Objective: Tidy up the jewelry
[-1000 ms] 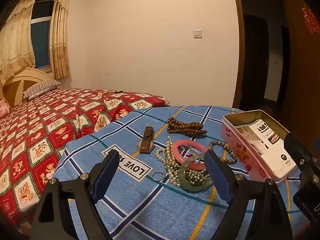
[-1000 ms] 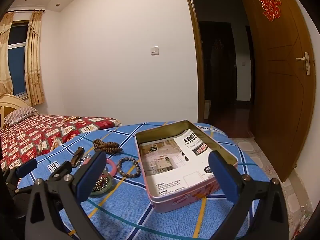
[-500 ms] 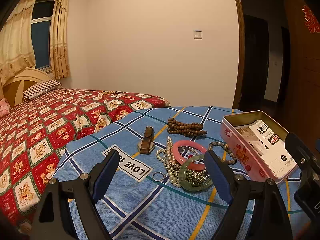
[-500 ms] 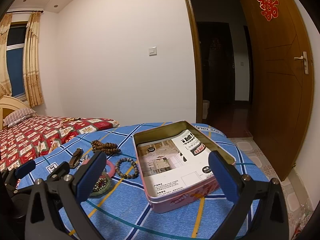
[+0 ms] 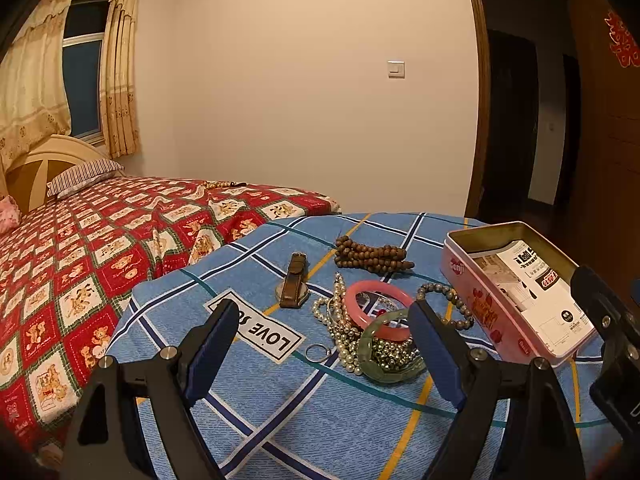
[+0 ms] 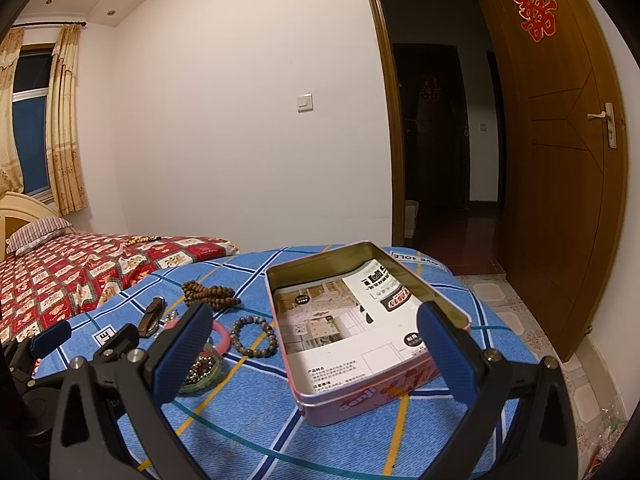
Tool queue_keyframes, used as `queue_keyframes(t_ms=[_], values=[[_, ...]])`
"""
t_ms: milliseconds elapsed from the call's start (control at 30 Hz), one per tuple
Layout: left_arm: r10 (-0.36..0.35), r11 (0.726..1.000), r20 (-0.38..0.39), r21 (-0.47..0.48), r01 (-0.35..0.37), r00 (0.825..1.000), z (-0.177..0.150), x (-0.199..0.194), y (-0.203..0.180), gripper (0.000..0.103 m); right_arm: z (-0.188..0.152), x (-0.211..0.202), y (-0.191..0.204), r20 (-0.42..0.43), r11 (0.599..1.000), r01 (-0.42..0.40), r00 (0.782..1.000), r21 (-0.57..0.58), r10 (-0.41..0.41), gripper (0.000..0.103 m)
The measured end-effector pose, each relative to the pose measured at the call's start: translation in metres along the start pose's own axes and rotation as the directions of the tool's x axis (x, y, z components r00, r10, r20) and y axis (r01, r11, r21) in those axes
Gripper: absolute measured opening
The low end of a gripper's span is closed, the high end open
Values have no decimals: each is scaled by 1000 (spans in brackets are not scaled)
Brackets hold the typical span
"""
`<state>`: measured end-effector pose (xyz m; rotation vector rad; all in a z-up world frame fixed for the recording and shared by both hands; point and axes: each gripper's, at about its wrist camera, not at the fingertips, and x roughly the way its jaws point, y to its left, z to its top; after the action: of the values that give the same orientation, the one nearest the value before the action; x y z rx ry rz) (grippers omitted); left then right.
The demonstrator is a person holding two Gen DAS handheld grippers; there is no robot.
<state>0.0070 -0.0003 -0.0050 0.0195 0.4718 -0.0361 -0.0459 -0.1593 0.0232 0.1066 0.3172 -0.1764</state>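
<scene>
Both grippers spread wide, empty: left gripper [image 5: 320, 344] hovers before jewelry pile [image 5: 372, 328] on blue checked cloth [image 5: 320, 420]; right gripper [image 6: 316, 348] before pink tin [image 6: 360, 384]. Tin open, leaflet [image 6: 352, 320] inside, right of pile.

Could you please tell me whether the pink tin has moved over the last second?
No. The pink tin keeps its place beside the grey bead bracelet on the blue plaid cloth.

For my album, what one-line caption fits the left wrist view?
Open left gripper hovering before piled bangles and pearls beside an open pink tin on a blue plaid cloth.
</scene>
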Motion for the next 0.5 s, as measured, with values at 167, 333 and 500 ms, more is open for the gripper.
queue_keyframes(t_ms=[167,333,500], values=[[0,1000,0,0,0,1000,0,0,0,86,0,0,-1,2,1000,2,1000,4,-2,103],[0,1000,1,3,0,1000,-1,0,1,86,0,0,-1,3,1000,2,1000,5,-2,103],[0,1000,0,0,0,1000,0,0,0,86,0,0,-1,3,1000,1,1000,5,-1,103]])
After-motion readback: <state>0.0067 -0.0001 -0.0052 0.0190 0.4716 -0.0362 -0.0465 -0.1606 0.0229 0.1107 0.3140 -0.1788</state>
